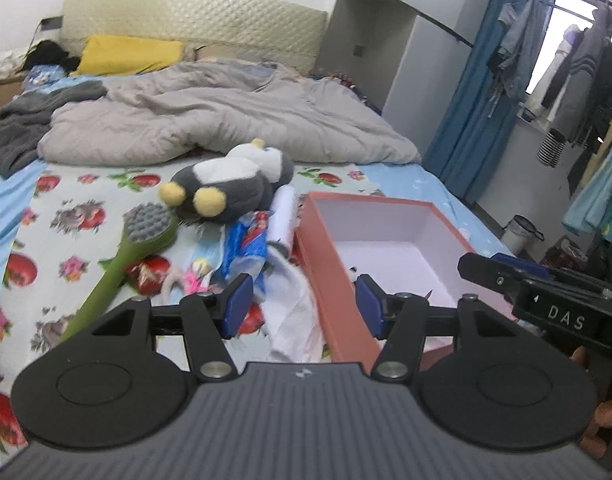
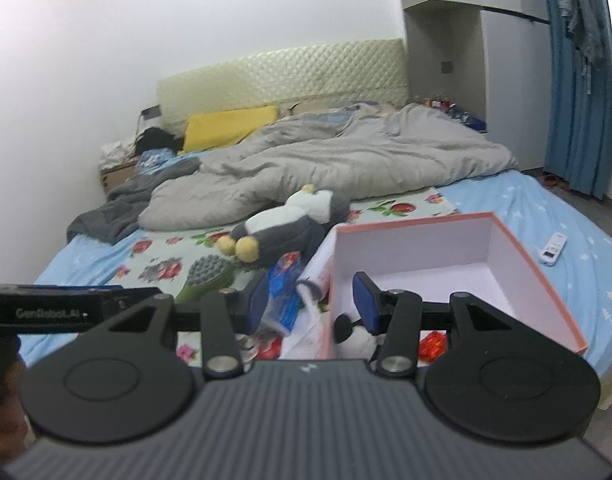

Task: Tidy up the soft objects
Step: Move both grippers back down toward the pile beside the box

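Bedroom, unmade bed (image 1: 22, 184) with a fruit-print sheet; grey duvet (image 1: 226, 120) bunched toward the headboard, which leaves the near end free as a sorting area. On that patch sits an open pink box (image 1: 325, 280) with white inside, presumably the bin for the soft things. It already holds a small white-and-black plush (image 2: 351, 330) and something red (image 2: 431, 344) in its near corner. Still out on the sheet: a grey-and-white penguin plush (image 1: 234, 184) lying on its back just left of the box, a green-handled brush (image 1: 142, 240) beside it, a blue wrapper (image 1: 246, 248), a white roll (image 1: 284, 216) against the box wall, and white cloth (image 1: 294, 320) draped at its near corner. A white remote (image 2: 551, 249) lies well apart on the right. My left tongs (image 1: 304, 308) hang above the cloth and box edge, jaws moderately wide, nothing between them. My right tongs (image 2: 311, 304) hover over the box's near-left corner, somewhat narrower, also empty. Penguin looks like the next candidate.
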A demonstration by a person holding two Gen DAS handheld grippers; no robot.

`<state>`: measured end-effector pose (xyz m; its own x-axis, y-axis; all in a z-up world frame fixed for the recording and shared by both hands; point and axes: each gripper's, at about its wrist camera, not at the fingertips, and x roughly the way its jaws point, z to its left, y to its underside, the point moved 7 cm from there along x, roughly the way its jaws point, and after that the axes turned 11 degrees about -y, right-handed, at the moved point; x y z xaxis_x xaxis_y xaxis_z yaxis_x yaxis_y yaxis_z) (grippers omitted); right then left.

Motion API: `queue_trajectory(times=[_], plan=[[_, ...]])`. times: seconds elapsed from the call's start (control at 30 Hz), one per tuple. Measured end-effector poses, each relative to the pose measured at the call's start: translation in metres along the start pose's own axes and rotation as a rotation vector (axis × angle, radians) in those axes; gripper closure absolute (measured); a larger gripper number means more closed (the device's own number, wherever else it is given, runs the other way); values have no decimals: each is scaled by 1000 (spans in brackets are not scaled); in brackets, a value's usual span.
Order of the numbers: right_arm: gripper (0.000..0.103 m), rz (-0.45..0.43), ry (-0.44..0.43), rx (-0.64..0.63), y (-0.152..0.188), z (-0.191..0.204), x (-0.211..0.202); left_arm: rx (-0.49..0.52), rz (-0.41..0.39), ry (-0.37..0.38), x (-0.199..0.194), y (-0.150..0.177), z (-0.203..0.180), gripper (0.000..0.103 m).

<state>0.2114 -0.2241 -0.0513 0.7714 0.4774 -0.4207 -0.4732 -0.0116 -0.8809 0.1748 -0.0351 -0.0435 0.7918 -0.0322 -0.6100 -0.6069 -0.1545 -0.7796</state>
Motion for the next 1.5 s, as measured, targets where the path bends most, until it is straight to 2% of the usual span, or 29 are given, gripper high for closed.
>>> queue_trajectory(times=[0.3,0.6,0.87,1.13,1.27,1.5], plan=[[54,55,-44,-62,30,33,11,-95,48,-44,-2,40,33,40],[54,141,-109,-50,62,54,45,-140,110,-102,23,65,67,40],[54,192,-129,-12,78,49,92,-181,179,-161,77,71,101,40],[54,214,-98,40,82,30,150,-187,227,-192,148,69,134,41],[54,219,-84,51,80,22,178,-174,256,-178,187,69,140,55],[55,206,-51,96,67,7,225,-164,279,-184,246,62,149,56]])
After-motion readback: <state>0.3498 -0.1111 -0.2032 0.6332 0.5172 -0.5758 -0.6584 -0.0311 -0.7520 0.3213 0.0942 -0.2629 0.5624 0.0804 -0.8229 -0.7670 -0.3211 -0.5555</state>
